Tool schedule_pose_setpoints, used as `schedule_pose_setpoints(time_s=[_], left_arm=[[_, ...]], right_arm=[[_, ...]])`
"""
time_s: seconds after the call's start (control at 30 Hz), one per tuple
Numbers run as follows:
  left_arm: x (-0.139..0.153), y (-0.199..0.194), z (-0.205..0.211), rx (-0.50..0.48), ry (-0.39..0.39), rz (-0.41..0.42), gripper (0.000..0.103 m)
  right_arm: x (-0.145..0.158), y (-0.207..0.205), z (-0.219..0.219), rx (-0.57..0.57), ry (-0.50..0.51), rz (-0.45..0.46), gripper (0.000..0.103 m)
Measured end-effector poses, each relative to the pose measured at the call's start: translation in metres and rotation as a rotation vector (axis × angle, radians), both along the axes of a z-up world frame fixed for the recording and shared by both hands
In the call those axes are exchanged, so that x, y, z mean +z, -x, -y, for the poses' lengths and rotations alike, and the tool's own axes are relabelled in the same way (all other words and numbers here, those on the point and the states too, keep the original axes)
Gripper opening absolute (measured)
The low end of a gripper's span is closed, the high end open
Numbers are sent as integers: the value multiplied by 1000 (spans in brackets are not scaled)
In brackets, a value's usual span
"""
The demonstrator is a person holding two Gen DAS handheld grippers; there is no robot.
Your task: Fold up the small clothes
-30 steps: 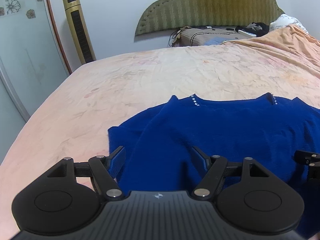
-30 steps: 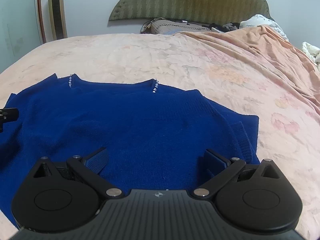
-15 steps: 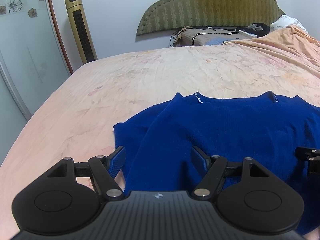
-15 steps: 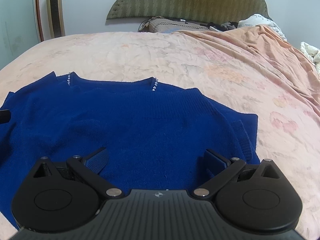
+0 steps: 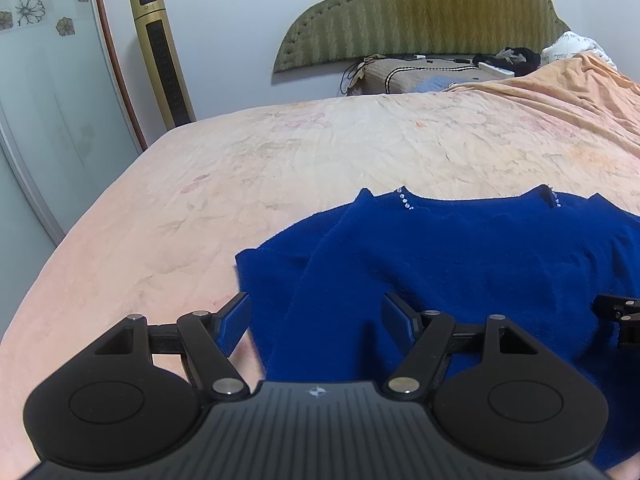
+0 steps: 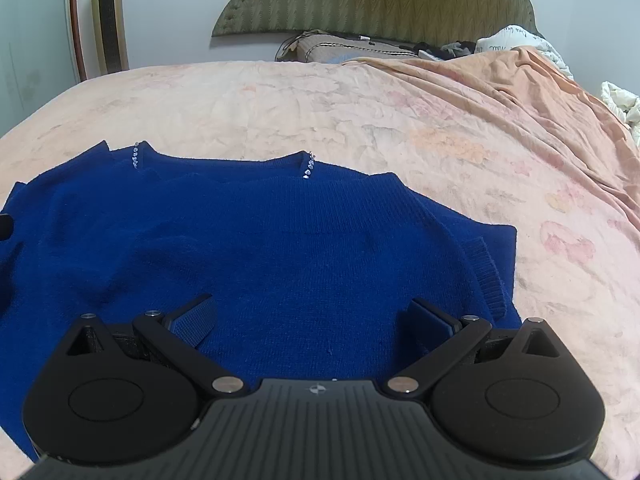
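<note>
A: How do you reckon that blue sweater [image 6: 280, 240] will handle?

B: Soft and limp, I'd judge. It's a fuzzy knit, light, with no stiffness, so it will sag and drape from wherever it is pinched. Not slippery either; the nap should catch well on the ribbed pads. The little rhinestones [image 6: 308, 168] at the neckline are the only delicate bit

A: Where is it lying?

B: Spread flat on the bed [image 5: 320, 152], neckline toward the headboard [image 5: 420, 12], sleeves already tucked in at both sides

A: So where to take hold?

B: At the near hem corners, I think, one per side, pinching both layers so the fold carries evenly up toward the neckline. A grab mid-panel would only bunch it

A: And the hands?

B: The left gripper [image 5: 316, 316] hangs over the sweater's left edge, tilted downward, its jaws released with nothing between them; one finger sits over bare bedsheet, the other over knit. The right gripper [image 6: 312, 316] is over the right part of the body, also angled down, jaws spread wide and empty. Whether either touches the fabric I cannot tell
</note>
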State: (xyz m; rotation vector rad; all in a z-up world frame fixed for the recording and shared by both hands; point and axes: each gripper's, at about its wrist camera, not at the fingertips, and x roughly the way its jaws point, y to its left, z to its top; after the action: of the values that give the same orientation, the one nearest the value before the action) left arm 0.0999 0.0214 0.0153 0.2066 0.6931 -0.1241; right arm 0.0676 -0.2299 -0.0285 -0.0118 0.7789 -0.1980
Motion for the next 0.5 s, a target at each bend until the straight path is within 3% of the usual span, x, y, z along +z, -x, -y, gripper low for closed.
schedule_pose_setpoints(time_s=[0.17, 0.27, 0.4, 0.5], left_arm=[[3, -5, -13, -34, -2, 12, 71], [8, -19, -39, -41, 73, -25, 75], [8, -45, -83, -51, 254, -128, 78], [2, -61, -100, -79, 323, -182, 79]], right_arm=[[5, 6, -4, -6, 37, 37, 102], [17, 21, -23, 67, 139, 116, 102], [22, 46, -63, 271, 197, 172, 102], [16, 66, -101, 469, 217, 165, 101]])
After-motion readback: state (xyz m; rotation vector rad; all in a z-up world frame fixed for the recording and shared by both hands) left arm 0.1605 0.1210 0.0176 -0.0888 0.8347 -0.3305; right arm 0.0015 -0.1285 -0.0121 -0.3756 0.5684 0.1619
